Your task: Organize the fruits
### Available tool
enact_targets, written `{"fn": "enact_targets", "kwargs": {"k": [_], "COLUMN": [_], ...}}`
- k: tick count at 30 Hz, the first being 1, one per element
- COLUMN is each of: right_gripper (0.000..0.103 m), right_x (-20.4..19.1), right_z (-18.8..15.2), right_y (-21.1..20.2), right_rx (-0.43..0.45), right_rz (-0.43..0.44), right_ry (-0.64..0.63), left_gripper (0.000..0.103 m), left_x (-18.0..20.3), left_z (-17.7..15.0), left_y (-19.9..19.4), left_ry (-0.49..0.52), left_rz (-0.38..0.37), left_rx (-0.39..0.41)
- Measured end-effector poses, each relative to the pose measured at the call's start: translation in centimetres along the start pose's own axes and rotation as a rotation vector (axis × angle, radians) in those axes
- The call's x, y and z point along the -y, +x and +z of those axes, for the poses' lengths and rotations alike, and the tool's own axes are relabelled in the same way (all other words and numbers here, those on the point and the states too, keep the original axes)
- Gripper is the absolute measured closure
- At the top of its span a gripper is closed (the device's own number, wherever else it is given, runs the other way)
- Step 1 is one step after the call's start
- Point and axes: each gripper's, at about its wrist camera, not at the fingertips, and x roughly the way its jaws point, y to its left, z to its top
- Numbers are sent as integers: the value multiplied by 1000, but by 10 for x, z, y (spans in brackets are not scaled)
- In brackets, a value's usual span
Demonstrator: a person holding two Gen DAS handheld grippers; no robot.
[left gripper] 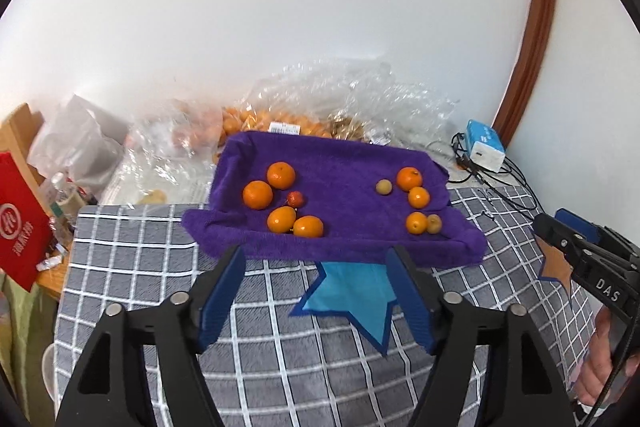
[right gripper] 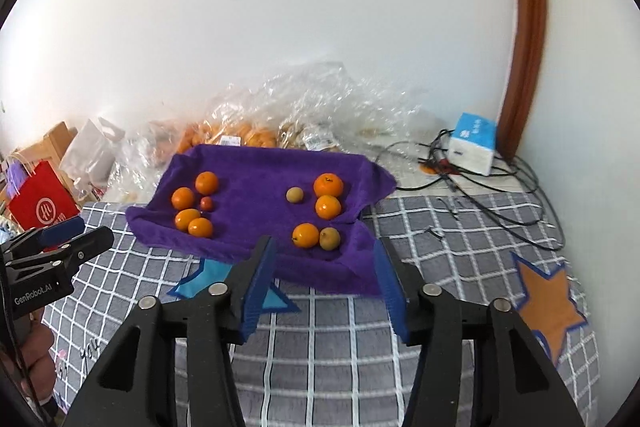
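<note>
Purple towel — oranges, small fruits

Fruits in two clusters — left and right — on the towel, bags behind, perhaps touching.

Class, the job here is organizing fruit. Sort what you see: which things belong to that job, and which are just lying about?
Belongs to the job:
- oranges
- small red fruit
- yellowish fruits
- purple towel

Just lying about:
- plastic bags
- red bag
- blue-and-white box
- cables
</note>
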Motion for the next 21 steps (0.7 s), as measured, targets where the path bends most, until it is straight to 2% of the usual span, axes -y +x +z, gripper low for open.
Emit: {"fn": "enact_targets", "kwargs": {"k": [4,7,9,12,21], "right_gripper": [46,32,16,6,1], "right_x": [7,14,16,18,22], "right_z": [-14,-24,-32,-40,-56], "right_y": [-27,-44,-60,-73,-90], "right_rx": [-2,15,51,85,105], "right_rz": [1,-16,-31,-49,-88], "right_ry": [23,35,30,19,11], "left_gripper": [23,18,15,12,10], "left_x": [6,11,14,21,35], "left_z": [-10,-17,-22,-29,-41], "left_y": [-27,-42,-50,-60,-75], "left_ry": [13,25,29,31,41], "left_rz": [18,32,42,47,52], "left_rx": [38,56,63,74,103]}}
